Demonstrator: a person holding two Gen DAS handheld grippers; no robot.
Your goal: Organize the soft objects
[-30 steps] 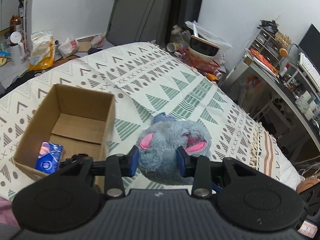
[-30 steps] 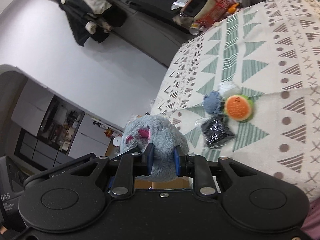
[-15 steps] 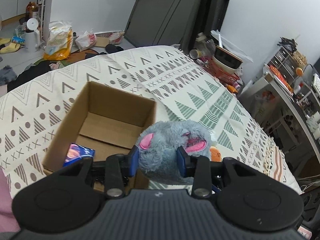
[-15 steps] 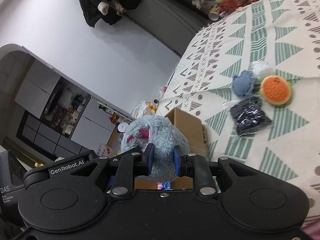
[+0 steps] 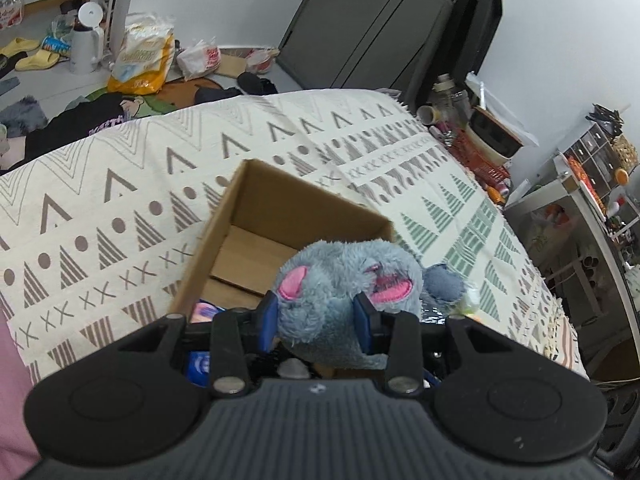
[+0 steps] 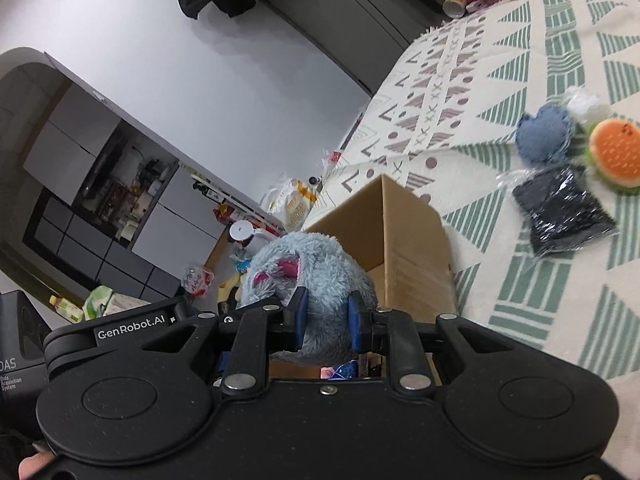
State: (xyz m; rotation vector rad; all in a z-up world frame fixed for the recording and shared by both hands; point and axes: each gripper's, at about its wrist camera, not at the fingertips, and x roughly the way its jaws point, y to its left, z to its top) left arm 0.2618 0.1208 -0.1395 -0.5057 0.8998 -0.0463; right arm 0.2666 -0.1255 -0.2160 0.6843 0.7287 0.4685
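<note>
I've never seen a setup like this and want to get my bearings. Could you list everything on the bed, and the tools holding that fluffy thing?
Fluffy grey-blue plush toy with pink ears: one, held over the box by both grippers.
Open brown cardboard box: one, on the bedspread.
Blue printed packet: one, inside the box, mostly hidden.
Small blue denim cushion: one, on the bedspread beside the burger.
Orange and green burger-shaped plush: one, right of the cushion.
Black item in clear plastic wrap: one, beside the cushion.
Cream bedspread with green and brown triangles: one, covering the bed.
Left gripper: black, shut on the toy.
Right gripper: black, shut on the toy.
</note>
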